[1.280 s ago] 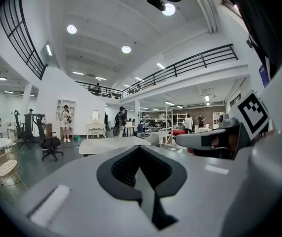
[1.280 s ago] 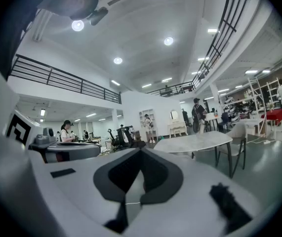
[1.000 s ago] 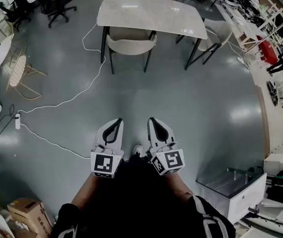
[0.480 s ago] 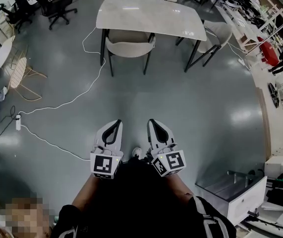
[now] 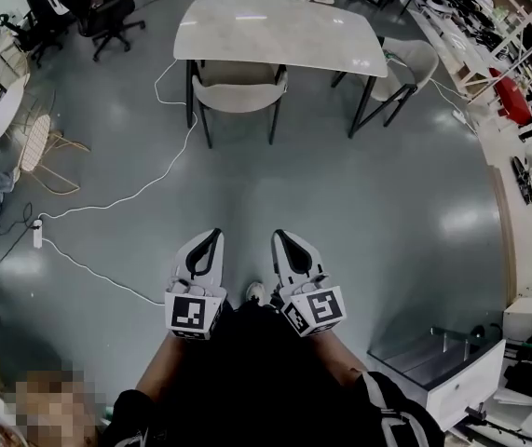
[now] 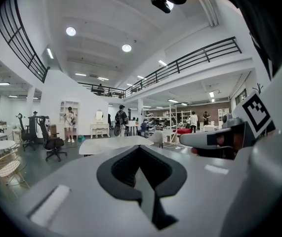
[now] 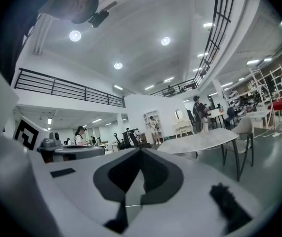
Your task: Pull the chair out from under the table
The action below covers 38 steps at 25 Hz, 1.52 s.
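A beige chair (image 5: 238, 89) with dark legs is tucked under the near side of a long white table (image 5: 275, 33) at the top of the head view. My left gripper (image 5: 211, 235) and right gripper (image 5: 279, 236) are held side by side close to my body, well short of the chair, both shut with nothing in them. In the left gripper view the table (image 6: 112, 143) shows past the shut jaws, with the right gripper's jaw at the right. The right gripper view shows the table (image 7: 200, 139) and a second beige chair (image 7: 244, 126) at its end.
A second beige chair (image 5: 416, 60) stands at the table's right end. White cables (image 5: 107, 196) trail over the grey floor at the left. Black office chairs (image 5: 107, 12), a wire chair (image 5: 37, 142), shelves (image 5: 489, 54) at the right and a white cabinet (image 5: 443, 366) ring the room.
The table and chair have shifted slightly in the head view as I walk toward them. Both grippers stay shut and side by side.
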Motion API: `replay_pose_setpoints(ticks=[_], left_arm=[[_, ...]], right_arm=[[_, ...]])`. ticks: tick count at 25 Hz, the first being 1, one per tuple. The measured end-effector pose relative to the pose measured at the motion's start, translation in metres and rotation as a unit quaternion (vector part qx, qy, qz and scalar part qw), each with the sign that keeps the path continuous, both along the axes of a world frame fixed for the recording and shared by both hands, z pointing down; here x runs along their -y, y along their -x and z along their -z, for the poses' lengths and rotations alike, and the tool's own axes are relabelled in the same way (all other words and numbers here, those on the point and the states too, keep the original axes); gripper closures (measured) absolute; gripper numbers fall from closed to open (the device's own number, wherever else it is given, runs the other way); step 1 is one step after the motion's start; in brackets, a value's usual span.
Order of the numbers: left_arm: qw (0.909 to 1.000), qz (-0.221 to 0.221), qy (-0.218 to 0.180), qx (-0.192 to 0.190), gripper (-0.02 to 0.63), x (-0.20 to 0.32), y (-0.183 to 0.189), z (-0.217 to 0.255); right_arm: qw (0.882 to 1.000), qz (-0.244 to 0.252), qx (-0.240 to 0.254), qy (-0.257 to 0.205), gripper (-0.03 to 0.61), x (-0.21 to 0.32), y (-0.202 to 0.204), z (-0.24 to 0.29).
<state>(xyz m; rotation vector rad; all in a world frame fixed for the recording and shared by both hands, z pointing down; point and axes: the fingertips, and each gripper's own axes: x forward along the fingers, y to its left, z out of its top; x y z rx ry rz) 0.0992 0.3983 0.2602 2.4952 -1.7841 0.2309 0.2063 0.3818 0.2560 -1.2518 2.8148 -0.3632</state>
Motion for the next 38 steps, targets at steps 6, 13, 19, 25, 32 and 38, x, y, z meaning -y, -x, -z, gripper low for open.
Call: replay_pose_setpoints(ticks=[6, 13, 19, 25, 32, 38], left_arm=[[0.9996, 0.019, 0.022, 0.000, 0.604, 0.008, 0.003, -0.008], [0.9991, 0.016, 0.038, -0.009, 0.604, 0.049, 0.020, -0.026], [0.9995, -0.011, 0.029, -0.009, 0.605, 0.122, 0.040, -0.027], [0.9994, -0.028, 0.019, 0.004, 0.604, 0.185, 0.072, -0.025], [0.9989, -0.038, 0.026, -0.010, 0.605, 0.254, 0.114, -0.024], [0.9974, -0.065, 0.028, -0.015, 0.604, 0.307, 0.143, -0.025]], right_arm=[[1.000, 0.006, 0.004, 0.009, 0.563, 0.020, -0.005, -0.009], [1.000, -0.001, 0.004, 0.015, 0.562, 0.064, 0.014, -0.020], [1.000, -0.002, -0.003, 0.013, 0.563, 0.130, 0.044, -0.017], [1.000, 0.007, -0.011, 0.019, 0.561, 0.189, 0.088, -0.018], [0.999, -0.004, -0.018, 0.028, 0.563, 0.249, 0.130, -0.017], [0.999, -0.025, -0.024, 0.028, 0.563, 0.297, 0.158, -0.014]])
